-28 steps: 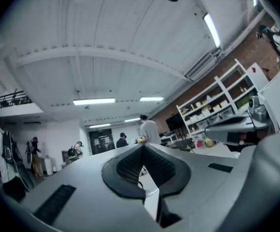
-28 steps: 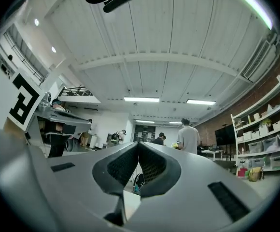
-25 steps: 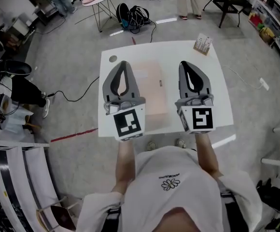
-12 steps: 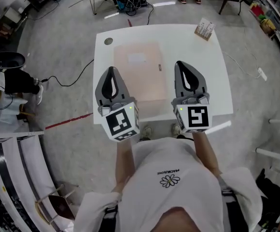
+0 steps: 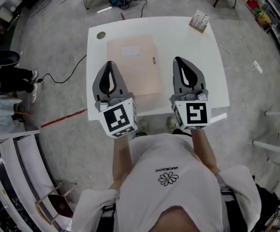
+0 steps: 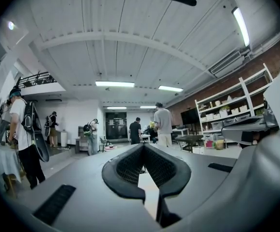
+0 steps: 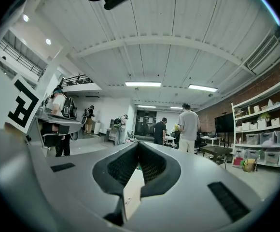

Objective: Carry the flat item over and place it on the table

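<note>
The flat pink folder (image 5: pixel 133 66) lies on the white counter (image 5: pixel 198 47), upper centre of the head view. The left claw (image 5: pixel 110 63) and right claw (image 5: pixel 181 59) sit over its near edge. Both are clenched, and the pale sliver between each pair of jaws is possibly just counter.

Flat, even overhead light fills my head view. The white table (image 5: pixel 198 57) glares nearly blank, shadows on the grey floor (image 5: pixel 58 81) lie soft, and the room bows outward and dims toward the corners. In the two gripper views I see ceiling strip lights (image 6: pixel 114 84) burning bright against pale panels, a black rim ringing each fisheye circle, and shelving (image 6: pixel 236 100) bending with the curve. The left gripper (image 6: pixel 144 151) and right gripper (image 7: pixel 139 146) go soft close to the lens.
</note>
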`<action>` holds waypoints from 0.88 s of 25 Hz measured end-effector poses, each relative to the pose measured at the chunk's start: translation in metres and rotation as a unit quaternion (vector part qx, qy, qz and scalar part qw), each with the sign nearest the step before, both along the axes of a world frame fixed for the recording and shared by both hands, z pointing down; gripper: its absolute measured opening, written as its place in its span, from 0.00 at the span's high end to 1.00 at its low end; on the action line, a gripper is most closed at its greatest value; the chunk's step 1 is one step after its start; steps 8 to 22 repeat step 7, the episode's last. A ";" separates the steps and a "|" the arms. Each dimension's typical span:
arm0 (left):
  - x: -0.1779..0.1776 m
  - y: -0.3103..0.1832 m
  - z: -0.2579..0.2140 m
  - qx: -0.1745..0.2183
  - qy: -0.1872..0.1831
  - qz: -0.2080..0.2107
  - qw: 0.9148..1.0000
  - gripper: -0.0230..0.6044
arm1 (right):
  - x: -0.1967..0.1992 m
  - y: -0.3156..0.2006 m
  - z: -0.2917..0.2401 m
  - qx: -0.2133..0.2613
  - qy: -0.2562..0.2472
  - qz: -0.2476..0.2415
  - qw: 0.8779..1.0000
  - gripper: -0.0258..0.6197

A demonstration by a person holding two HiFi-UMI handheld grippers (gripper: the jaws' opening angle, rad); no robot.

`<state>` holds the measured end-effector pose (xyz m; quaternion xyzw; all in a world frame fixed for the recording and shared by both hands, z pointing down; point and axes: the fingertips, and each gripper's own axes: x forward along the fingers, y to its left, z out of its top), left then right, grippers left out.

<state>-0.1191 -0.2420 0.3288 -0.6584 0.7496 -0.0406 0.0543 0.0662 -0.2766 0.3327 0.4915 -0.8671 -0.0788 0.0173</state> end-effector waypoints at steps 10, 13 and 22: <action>-0.001 -0.005 0.009 0.002 0.003 0.007 1.000 0.94 | 0.009 -0.005 0.007 0.001 0.012 0.018 1.000 0.94; -0.001 -0.005 0.009 0.002 0.003 0.007 1.000 0.94 | 0.009 -0.005 0.007 0.001 0.012 0.018 1.000 0.94; -0.001 -0.005 0.009 0.002 0.003 0.007 1.000 0.94 | 0.009 -0.005 0.007 0.001 0.012 0.018 1.000 0.94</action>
